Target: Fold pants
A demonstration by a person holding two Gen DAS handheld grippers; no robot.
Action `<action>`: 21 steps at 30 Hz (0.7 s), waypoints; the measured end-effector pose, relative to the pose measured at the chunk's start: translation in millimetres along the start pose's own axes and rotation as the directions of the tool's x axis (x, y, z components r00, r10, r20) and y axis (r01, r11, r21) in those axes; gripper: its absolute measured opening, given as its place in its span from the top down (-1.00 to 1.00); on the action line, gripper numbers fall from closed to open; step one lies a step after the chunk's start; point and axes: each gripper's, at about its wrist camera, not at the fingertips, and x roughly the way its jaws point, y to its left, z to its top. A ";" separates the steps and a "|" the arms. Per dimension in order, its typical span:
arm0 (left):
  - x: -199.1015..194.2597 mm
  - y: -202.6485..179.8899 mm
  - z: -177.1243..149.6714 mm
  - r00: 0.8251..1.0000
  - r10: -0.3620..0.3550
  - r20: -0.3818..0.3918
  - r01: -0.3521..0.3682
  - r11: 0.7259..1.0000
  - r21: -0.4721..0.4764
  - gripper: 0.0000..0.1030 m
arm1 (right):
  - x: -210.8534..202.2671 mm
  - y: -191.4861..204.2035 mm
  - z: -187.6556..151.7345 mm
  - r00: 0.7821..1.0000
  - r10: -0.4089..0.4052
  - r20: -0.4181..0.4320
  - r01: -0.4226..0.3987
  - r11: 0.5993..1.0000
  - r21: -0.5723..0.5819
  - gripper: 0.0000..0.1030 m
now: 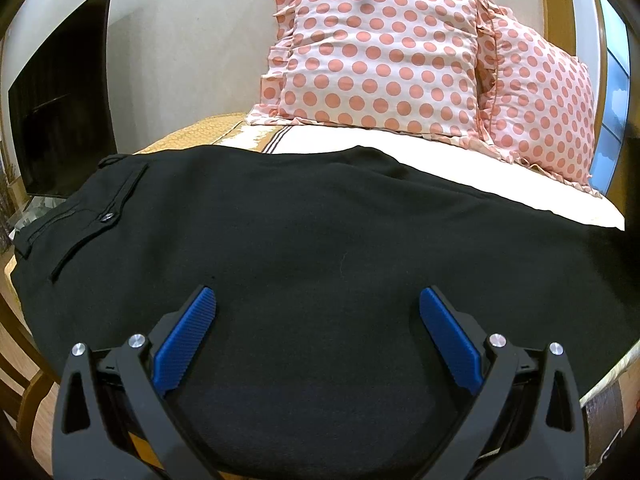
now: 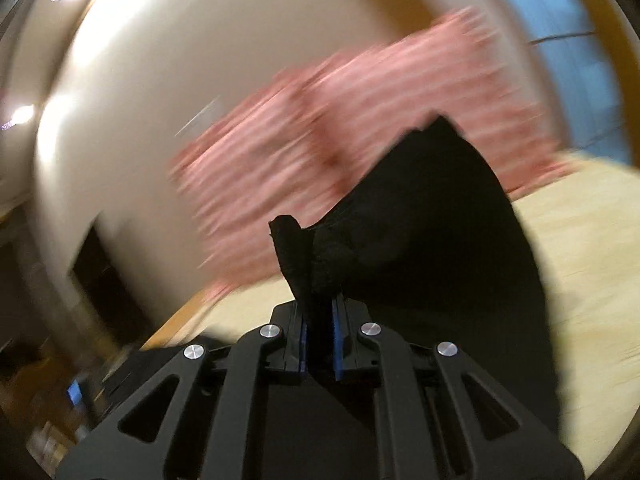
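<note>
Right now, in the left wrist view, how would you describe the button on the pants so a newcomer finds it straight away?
Start at the bed with two dotted pillows; black pants lie across its near end. Follow them to their left end, near the dark TV, where a pocket flap runs slantwise. The button is the small shiny round spot on that flap, the only glint on the matte cloth.
</note>
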 end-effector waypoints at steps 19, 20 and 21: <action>-0.8 -0.9 -1.2 1.000 0.001 0.008 -0.001 1.000 0.001 -0.97 | 76.6 87.7 -77.5 0.952 0.140 -0.272 -0.176 0.978 -0.112 0.83; -0.9 -1.3 -1.2 1.000 0.003 0.008 -0.003 1.000 0.001 -0.97 | 78.8 89.2 -78.4 0.952 0.157 -0.264 -0.185 0.979 -0.085 0.83; -0.7 -1.4 -1.1 1.000 0.004 0.008 -0.004 1.000 0.000 -0.97 | 80.8 92.9 -80.4 0.953 0.145 -0.267 -0.176 0.979 -0.098 0.83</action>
